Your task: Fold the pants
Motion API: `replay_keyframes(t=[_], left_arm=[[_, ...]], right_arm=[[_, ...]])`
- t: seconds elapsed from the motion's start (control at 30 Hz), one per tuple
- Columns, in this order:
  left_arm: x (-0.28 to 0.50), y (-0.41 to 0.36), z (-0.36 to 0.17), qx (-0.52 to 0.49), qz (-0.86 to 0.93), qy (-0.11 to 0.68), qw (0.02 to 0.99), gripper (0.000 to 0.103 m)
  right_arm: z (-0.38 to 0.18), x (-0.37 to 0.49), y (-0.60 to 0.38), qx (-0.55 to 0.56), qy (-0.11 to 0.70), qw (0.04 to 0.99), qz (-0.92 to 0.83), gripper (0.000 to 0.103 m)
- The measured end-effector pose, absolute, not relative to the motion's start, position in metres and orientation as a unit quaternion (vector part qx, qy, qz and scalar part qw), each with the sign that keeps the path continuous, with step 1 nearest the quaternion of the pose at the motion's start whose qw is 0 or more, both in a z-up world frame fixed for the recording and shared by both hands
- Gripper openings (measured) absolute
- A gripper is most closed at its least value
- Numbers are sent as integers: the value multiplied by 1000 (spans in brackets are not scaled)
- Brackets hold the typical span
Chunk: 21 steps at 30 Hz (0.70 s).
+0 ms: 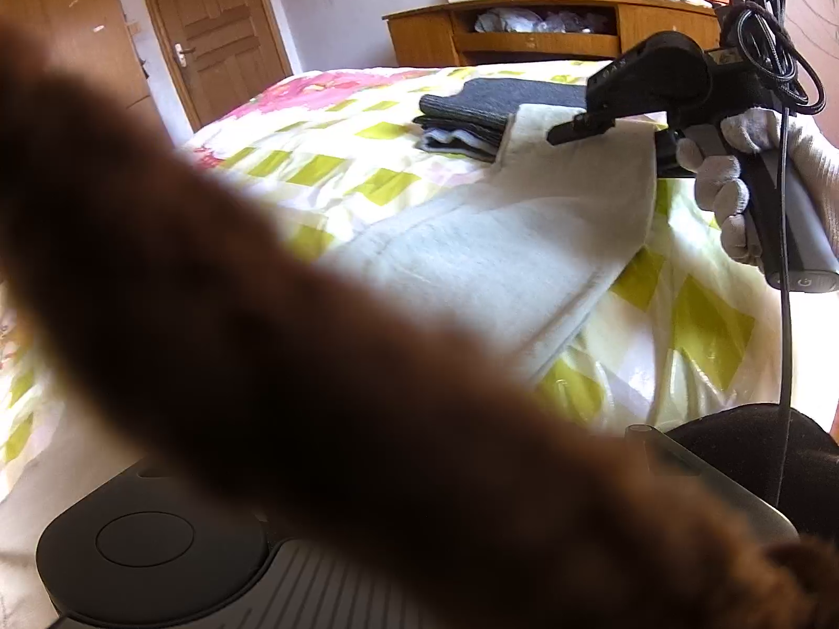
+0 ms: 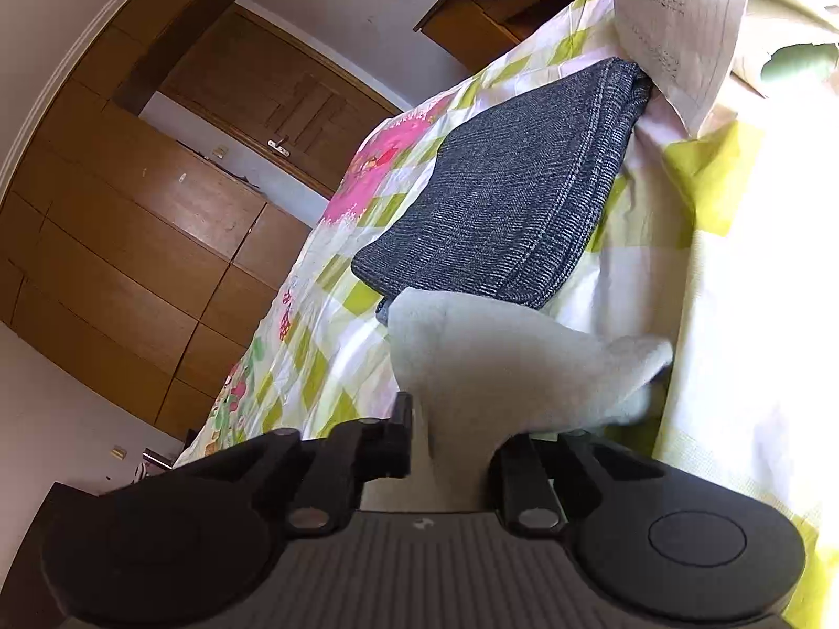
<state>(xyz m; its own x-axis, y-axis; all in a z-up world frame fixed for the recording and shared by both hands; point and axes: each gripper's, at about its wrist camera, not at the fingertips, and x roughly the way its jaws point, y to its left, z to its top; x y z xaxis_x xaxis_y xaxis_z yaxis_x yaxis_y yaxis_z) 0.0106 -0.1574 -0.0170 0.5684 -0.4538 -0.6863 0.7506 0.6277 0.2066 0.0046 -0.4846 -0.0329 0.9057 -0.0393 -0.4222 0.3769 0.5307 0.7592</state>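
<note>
Pale grey-white pants (image 1: 498, 251) lie spread on the patterned quilt (image 1: 341, 157). In the left wrist view my right gripper (image 1: 577, 126), held by a white-gloved hand (image 1: 734, 178), sits at the pants' far edge. In its own view the right gripper (image 2: 451, 435) is shut on a raised fold of the pants (image 2: 498, 356). A blurred brown fuzzy shape (image 1: 262, 340) close to the lens covers the left gripper's fingers. Only the left gripper's body shows below it.
A stack of folded dark grey garments (image 1: 472, 110) (image 2: 503, 199) lies on the quilt just beyond the pants. A sheet of paper (image 2: 676, 15) rests further back. A wooden desk (image 1: 550, 36) stands past the bed, with a door (image 1: 210, 26) and wardrobe (image 2: 131, 209) to the left.
</note>
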Motion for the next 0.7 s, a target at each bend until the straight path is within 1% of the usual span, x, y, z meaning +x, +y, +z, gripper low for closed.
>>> replay_keyframes(t=[0.1, 0.2, 0.3, 0.4, 0.47, 0.57, 0.7], left_arm=[[19, -130, -9, 236, -325, 298, 866, 61], [28, -100, -6, 219, -299, 298, 880, 62], [35, -63, -5, 204, -267, 296, 894, 62], [38, -20, -2, 185, -231, 293, 909, 62], [37, 10, 0, 177, -204, 294, 917, 62], [27, 51, 1, 167, -172, 302, 922, 63], [12, 87, -5, 168, -144, 310, 925, 63]], right_arm=[[2, 3, -457, 409, 148, 895, -103, 22], [39, 18, -405, 303, 151, 938, -72, 22], [64, 38, -333, 185, 161, 969, -26, 22], [73, 61, -245, 73, 174, 981, 49, 22], [66, 70, -181, -2, 183, 977, 107, 22], [32, 69, -89, -133, 196, 955, 178, 21], [-20, 57, -29, -244, 212, 919, 226, 21]])
